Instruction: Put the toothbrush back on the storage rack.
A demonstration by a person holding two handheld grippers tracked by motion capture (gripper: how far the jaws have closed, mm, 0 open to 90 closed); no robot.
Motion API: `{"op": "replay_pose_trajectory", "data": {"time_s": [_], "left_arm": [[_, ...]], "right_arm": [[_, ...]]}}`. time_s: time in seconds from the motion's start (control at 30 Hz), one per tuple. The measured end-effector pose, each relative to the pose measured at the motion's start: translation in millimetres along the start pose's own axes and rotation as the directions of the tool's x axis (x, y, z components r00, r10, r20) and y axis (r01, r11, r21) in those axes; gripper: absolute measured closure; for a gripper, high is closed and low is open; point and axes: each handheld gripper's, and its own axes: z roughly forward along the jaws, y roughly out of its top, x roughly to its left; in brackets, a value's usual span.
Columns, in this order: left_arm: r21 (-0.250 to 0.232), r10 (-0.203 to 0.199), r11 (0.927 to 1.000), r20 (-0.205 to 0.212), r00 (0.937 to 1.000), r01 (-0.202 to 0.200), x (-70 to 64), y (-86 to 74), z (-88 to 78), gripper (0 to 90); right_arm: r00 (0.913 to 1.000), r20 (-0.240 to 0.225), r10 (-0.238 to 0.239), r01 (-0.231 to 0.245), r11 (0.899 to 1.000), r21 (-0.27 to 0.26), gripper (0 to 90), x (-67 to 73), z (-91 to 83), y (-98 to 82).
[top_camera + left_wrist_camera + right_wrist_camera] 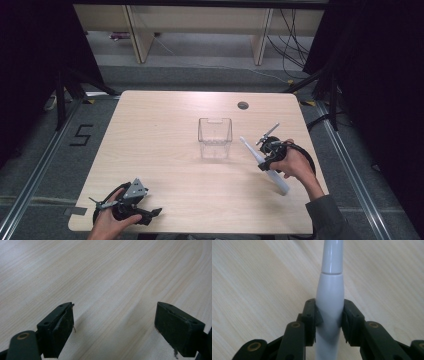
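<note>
The white electric toothbrush (264, 166) sits clamped in the right gripper (263, 161) over the table's right side, its slim neck pointing toward eleven o'clock and its thick handle trailing toward five, near the right edge. In the right gripper view the jaws press the toothbrush body (329, 300) from both sides, partly closed around it. The clear plastic container (215, 137) stands just beside it at nine o'clock, with bare table (160, 125) beyond. The left gripper (150, 214) rests at the near edge, seven o'clock, jaws wide apart and holding nothing. A floor marking reads "5" (81, 134).
</note>
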Motion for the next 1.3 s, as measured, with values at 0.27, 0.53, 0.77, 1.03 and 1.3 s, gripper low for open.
{"op": "replay_pose_trajectory", "data": {"time_s": [0.27, 0.53, 0.77, 1.03, 1.3], "left_arm": [[0.004, 0.003, 1.0000, 0.001, 1.0000, -0.003, 0.0, -0.1, 0.2, 15.4], [0.005, 0.009, 0.9999, 0.002, 1.0000, -0.009, 0.2, 0.0, 0.4, 15.4], [0.006, 0.010, 0.9999, 0.003, 0.9999, -0.010, 0.3, 0.1, 0.3, 15.4], [0.004, 0.005, 1.0000, 0.000, 1.0000, -0.005, 0.2, 0.0, 0.3, 15.4], [-0.005, -0.002, 1.0000, -0.002, 1.0000, 0.002, -0.4, 0.0, -0.1, 15.4]], "right_arm": [[0.9995, 0.010, 0.031, -0.030, 0.990, -0.140, 67.2, -3.2, -25.4, -12.2], [0.9972, 0.006, 0.075, -0.069, 0.942, -0.328, 67.2, -12.8, -48.9, -20.4], [0.9942, 0.026, 0.104, -0.080, 0.878, -0.472, 67.2, -14.9, -50.6, -20.4], [0.9921, -0.003, 0.125, -0.103, 0.801, -0.589, 67.2, -19.1, -43.6, -16.7], [0.9925, -0.017, 0.121, -0.100, 0.722, -0.684, 67.2, -21.2, -41.4, -7.6]]}}
